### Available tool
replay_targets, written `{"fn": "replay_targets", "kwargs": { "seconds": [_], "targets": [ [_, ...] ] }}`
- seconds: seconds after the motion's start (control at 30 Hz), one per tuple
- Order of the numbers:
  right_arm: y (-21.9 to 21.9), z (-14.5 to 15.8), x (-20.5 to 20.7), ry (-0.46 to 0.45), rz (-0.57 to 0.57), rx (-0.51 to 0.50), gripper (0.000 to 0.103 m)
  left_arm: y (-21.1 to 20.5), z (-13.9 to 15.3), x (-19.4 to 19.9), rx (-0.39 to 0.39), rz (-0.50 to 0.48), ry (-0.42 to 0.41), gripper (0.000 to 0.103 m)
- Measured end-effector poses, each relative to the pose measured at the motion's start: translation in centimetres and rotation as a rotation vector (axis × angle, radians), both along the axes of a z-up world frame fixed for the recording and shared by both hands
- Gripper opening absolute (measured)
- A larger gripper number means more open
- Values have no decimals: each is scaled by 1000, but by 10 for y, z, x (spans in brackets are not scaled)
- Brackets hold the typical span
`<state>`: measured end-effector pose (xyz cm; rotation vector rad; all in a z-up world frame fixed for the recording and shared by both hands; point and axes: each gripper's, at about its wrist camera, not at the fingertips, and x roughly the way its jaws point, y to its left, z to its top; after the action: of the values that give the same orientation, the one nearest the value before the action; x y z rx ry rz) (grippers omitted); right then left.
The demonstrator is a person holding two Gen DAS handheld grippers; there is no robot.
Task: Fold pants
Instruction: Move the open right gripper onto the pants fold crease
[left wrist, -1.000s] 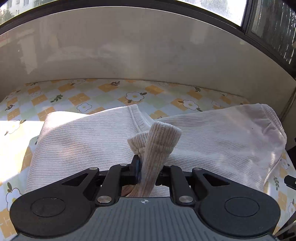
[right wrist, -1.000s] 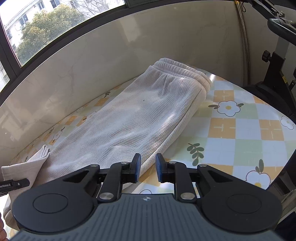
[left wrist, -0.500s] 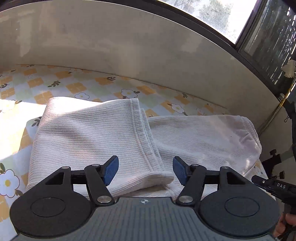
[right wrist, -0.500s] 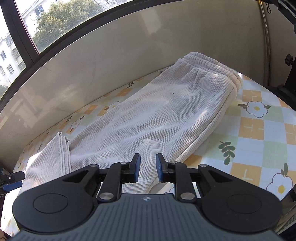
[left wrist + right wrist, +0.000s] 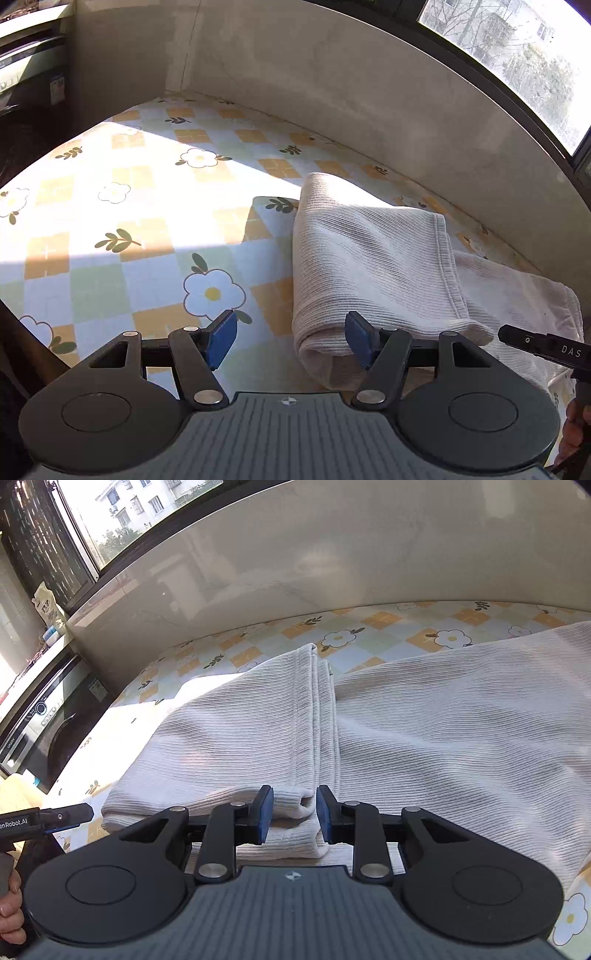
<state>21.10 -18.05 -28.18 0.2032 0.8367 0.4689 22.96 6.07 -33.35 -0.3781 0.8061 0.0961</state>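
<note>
The cream ribbed pants [image 5: 373, 258] lie on the flowered tablecloth, with the leg end folded back over the upper part. My left gripper [image 5: 291, 341] is open and empty; its right pad sits at the near left corner of the fold. In the right wrist view the pants [image 5: 424, 720] fill the middle, with the leg cuffs [image 5: 317, 701] running across them. My right gripper [image 5: 293, 818] is open, its pads on either side of the near cuff corner [image 5: 295, 805] without closing on it.
The checkered flowered tablecloth [image 5: 122, 206] covers the table. A beige wall panel [image 5: 332, 81] closes the far side, windows above. The other gripper's tip shows in each view: on the right [image 5: 539, 345] and on the left [image 5: 44, 819]. An appliance [image 5: 37, 716] stands left of the table.
My left gripper let go of the leg cuff, opened wide and swung left to the fold's corner. My right gripper opened a little and moved left to the cuff corner.
</note>
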Motion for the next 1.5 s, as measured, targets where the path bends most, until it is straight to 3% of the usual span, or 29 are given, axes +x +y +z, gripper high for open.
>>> {"fn": "replay_targets", "kwargs": {
  "seconds": [0.1, 0.3, 0.43, 0.5, 0.6, 0.67, 0.73, 1.0, 1.13, 1.27, 1.4, 1.5],
  "targets": [
    [7, -2, 2, 10, 14, -11, 28, -11, -16, -4, -11, -67, 17, 67],
    [15, -6, 5, 43, 9, -27, 31, -35, -38, 3, 81, -174, 61, 67],
    [13, -4, 4, 55, -8, -17, 34, -41, -43, 11, 197, -132, 70, 67],
    [16, -5, 7, 55, -3, -34, 40, -37, -47, 15, 204, -117, 95, 67],
    [21, -8, 11, 38, 11, -76, 40, -32, -52, 16, 199, -104, 104, 69],
    [23, -10, 14, 35, 35, -72, 36, -32, -53, 15, 214, -100, 97, 69],
    [27, -10, 14, 15, 53, -112, 22, -34, -52, 16, 247, -97, 89, 68],
    [7, 29, -14, -173, 14, -83, 16, -32, -48, 18, 254, -100, 83, 61],
    [-2, 4, -23, -80, 6, -100, 16, -36, -50, 19, 272, -123, 94, 60],
    [-4, -17, -23, 8, -1, -65, 16, -33, -51, 20, 244, -146, 117, 58],
    [-1, -16, -19, 17, 21, -61, 17, -11, -37, 12, 94, -153, 101, 56],
    [0, -16, -16, 22, 36, -58, 17, 7, -21, 2, -6, -152, 50, 40]
  ]
}}
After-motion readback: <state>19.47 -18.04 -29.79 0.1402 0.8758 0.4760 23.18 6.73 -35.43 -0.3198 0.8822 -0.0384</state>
